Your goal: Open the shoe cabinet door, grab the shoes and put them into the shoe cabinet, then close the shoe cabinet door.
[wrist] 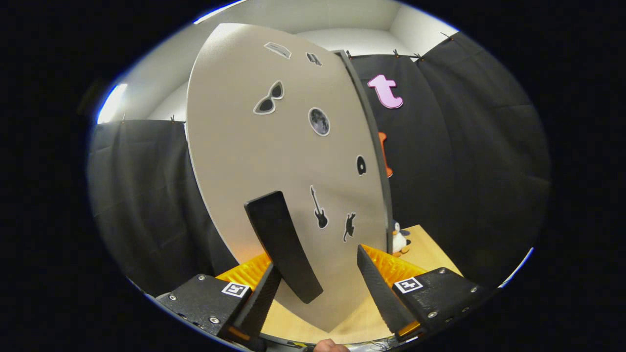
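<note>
The claw (pixel 318 278) has its fingers spread apart around the dark handle (pixel 282 244), gripping nothing. Just ahead stands the cabinet door (pixel 274 146) (stickers dot it). Beyond, to the right, a toy penguin (pixel 400 238) sits on the table (pixel 430 249).

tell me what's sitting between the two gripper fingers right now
In the gripper view, the cabinet door's black handle stands between the open gripper's fingers, close to the left finger. Neither finger clearly presses it.
</note>
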